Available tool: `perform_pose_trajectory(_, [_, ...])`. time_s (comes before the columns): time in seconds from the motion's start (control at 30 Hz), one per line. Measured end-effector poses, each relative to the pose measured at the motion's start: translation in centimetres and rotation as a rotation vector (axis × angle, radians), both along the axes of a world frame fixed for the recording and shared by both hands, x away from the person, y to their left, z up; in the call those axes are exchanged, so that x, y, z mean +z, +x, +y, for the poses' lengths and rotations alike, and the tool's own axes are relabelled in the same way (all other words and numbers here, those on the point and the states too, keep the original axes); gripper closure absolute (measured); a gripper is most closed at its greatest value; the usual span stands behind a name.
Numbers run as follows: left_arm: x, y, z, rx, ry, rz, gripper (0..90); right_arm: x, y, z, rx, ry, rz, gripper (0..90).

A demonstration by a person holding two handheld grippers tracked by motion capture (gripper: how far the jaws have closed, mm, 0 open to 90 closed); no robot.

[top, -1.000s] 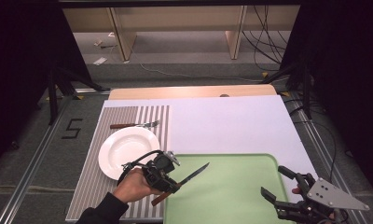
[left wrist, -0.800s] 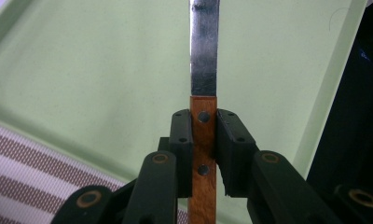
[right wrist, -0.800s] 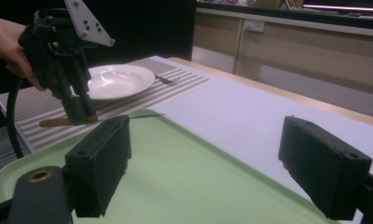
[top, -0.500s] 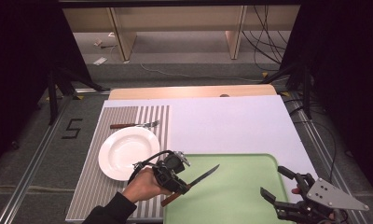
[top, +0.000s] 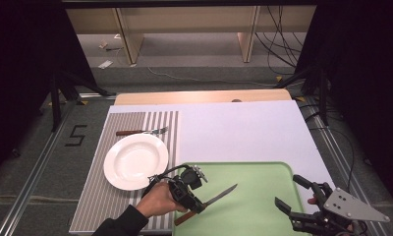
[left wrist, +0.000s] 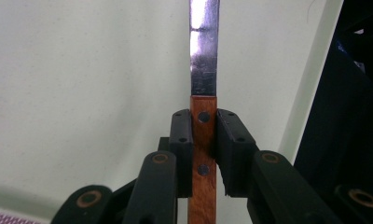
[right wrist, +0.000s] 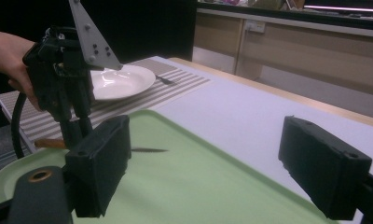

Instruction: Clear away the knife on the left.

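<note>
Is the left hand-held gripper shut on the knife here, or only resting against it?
Shut on it. The left hand-held gripper has both jaws pressed flat against the wooden handle of the knife.

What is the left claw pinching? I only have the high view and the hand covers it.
Observer: The left claw is shut on the knife, gripping its wooden handle just behind the blade.
Operator: Knife lifted off the tray?
Observer: In the right gripper view the blade hangs just above the green tray, roughly level.
Operator: Right claw holding anything?
Observer: No. The right claw is wide open, nothing between its jaws.
</note>
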State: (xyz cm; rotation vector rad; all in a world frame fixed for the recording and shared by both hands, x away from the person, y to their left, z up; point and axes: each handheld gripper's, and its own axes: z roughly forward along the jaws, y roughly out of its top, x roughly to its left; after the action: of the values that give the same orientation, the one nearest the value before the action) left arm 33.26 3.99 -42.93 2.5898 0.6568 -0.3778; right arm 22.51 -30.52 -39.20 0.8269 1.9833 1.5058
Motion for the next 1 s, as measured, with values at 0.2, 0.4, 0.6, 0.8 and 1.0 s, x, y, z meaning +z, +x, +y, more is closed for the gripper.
perform_pose_trajectory(0.2, [-0.5, -0.4, -0.8, -0.001, 0.003, 0.027, 77.2, 0.0, 0.0, 0.1, -0.001, -0.002, -0.001, 17.9])
perform_pose_trajectory(0.4, [-1.6, -0.3, -1.4, -0.001, 0.036, 0.053, 77.2, 0.0, 0.0, 0.1, -0.001, -0.004, -0.003, 17.9])
perform_pose_trajectory(0.6, [-2.8, -0.2, -2.2, 0.006, 0.068, 0.089, 77.2, 0.0, -0.1, 0.1, 0.004, -0.006, -0.005, 17.9])
perform_pose_trajectory(0.8, [-3.3, -0.1, -2.6, 0.034, 0.1, 0.104, 77.0, 0.0, -0.1, 0.1, 0.007, -0.003, -0.006, 17.9])
perform_pose_trajectory(1.0, [-3.3, -0.2, -2.5, 0.022, 0.086, 0.087, 73.3, 0.0, -0.1, 0.1, 0.009, -0.001, -0.008, 17.9])
